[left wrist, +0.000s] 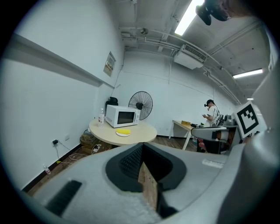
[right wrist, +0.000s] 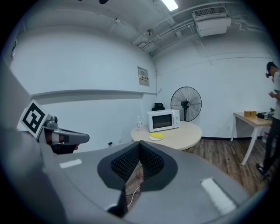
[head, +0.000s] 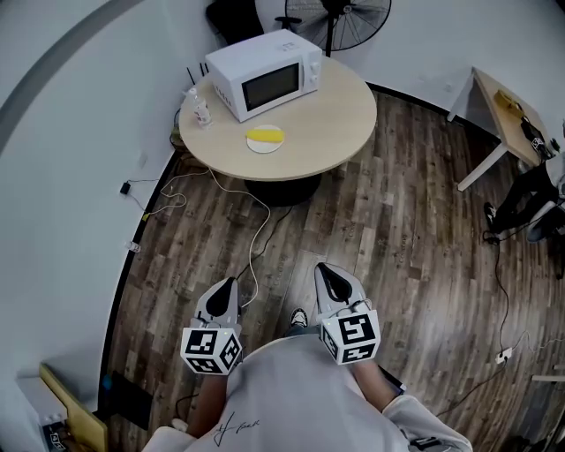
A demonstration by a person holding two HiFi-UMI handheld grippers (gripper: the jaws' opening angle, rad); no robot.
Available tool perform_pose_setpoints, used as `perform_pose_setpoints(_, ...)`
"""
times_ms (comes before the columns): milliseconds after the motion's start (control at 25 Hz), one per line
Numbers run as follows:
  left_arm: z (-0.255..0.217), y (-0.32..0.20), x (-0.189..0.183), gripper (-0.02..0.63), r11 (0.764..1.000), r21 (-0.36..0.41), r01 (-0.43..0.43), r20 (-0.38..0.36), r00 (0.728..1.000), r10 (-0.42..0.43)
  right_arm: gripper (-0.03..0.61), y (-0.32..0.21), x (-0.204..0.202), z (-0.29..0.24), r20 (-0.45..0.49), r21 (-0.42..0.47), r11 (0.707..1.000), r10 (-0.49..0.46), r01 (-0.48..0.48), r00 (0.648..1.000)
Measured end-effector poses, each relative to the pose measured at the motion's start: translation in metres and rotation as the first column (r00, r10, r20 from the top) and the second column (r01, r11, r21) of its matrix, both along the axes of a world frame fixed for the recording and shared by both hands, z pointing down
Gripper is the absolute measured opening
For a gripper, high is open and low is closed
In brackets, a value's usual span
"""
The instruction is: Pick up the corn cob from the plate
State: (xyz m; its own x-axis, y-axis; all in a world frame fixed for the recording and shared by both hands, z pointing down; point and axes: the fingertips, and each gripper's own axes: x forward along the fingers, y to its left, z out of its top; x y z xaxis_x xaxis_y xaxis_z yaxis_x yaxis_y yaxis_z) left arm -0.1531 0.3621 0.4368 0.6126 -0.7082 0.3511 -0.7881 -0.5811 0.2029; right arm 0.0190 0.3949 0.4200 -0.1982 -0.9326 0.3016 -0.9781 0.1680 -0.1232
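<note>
I hold both tongs out low in front of me, side by side and tipped a little downward, over the dark wood-plank floor (head: 406, 238). My left gripper (head: 229, 284) has its grey jaws drawn together at the tips with nothing between them. My right gripper (head: 324, 268) is the same, tips meeting and empty. Each carries its cube of square markers close to my body.

The yellow corn cob (head: 265, 135) lies on a small round white plate (head: 264, 146), well ahead of both tongs. It is small in every view, a short yellow shape lying flat on the plate.

The plate sits near the front edge of a round light-wood table (head: 340, 119). Behind it on the same table stands a white microwave oven with a dark door (head: 265, 72), and beside that, at the table's left edge, a small clear bottle (head: 200, 109). A black pedestal fan (head: 346, 16) stands behind the table by the white wall. A white cable (head: 259, 237) trails across the floor from under the table towards me. A second, pale rectangular table (head: 500, 110) stands off to the right.
</note>
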Motion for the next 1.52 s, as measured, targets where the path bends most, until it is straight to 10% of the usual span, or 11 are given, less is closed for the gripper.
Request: perform_pose_setpoints(1520, 0.008, -0.175, 0.104, -0.008, 1.0, 0.001, -0.024, 0.005, 1.0, 0.024, 0.009, -0.178, 0.074, 0.012, 0.103, -0.036, 0.994, -0.101, 0.105, 0.99)
